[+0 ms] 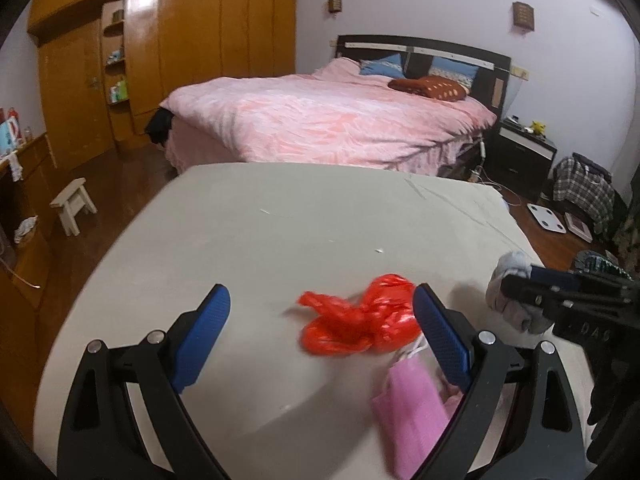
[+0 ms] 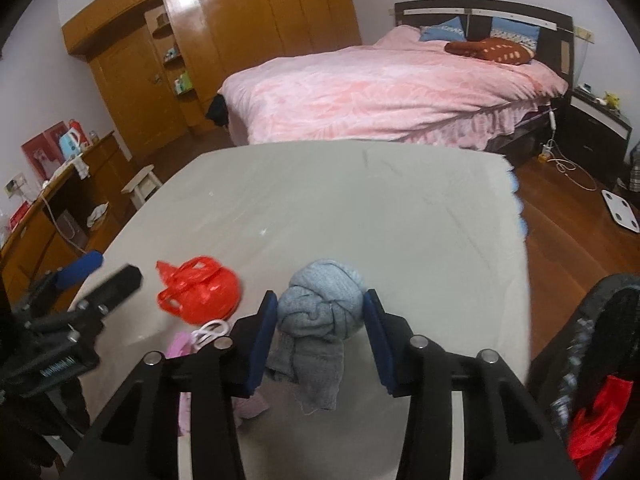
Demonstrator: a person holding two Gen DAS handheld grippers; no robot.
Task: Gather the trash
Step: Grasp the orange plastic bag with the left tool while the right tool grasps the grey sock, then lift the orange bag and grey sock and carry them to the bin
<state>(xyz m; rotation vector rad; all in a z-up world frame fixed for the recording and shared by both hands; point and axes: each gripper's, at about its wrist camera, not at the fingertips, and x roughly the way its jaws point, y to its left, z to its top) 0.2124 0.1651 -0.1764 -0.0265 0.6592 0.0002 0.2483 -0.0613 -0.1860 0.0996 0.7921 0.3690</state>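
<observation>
Clamping grey knotted cloth (image 2: pixel 320 312), R gripper (image 2: pixel 320 320); L gripper (image 1: pixel 320 320) fingers wide, maybe brushing red bag (image 1: pixel 360 316).

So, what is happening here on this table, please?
A person is collecting trash from the white table with two handheld claws. The right claw is shut on a knotted grey cloth. The left claw is open, above a red plastic bag with a pink bag beside it. Neither bag is gripped yet.
</observation>
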